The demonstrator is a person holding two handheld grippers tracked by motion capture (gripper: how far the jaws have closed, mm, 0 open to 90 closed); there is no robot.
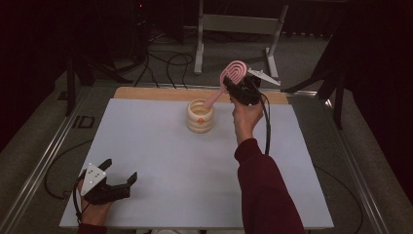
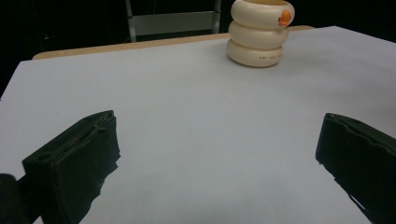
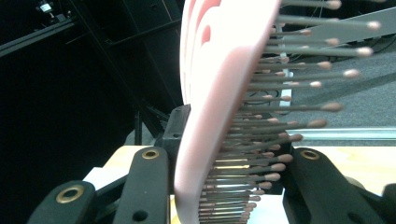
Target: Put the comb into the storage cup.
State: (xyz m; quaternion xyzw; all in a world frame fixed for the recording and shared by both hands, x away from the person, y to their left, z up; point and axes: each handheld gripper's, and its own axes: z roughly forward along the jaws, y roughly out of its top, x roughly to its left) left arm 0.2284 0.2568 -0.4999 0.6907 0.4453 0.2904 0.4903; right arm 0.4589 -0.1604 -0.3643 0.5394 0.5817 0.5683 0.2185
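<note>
One brush: we see a pink hairbrush (image 1: 229, 79) held up in the air above the far part of the table, near the right gripper's hand.
Long axis: we read it as slanted; the looped head is high and toward the far right, and the handle runs down to the near left.
Handle end: it points down at the holder (image 1: 200, 116), and its tip sits at or just over the holder's rim; we cannot tell whether it touches.
Bristles: in the right gripper view they stick out to the right of the pink back (image 3: 219, 107), each with a small rounded tip.
Right gripper: we see the right gripper (image 1: 239, 88) clamped on the head of the brush, one black jaw on the back and one on the bristle side.
Holder: cream, stacked like three rings, with a small orange mark on its side (image 2: 285, 17); it stands upright at the far middle of the white sheet (image 1: 160, 161).
Left gripper: we see the left gripper (image 1: 118, 171) low at the near left corner, well apart from the holder, jaws spread wide with nothing between them.
</note>
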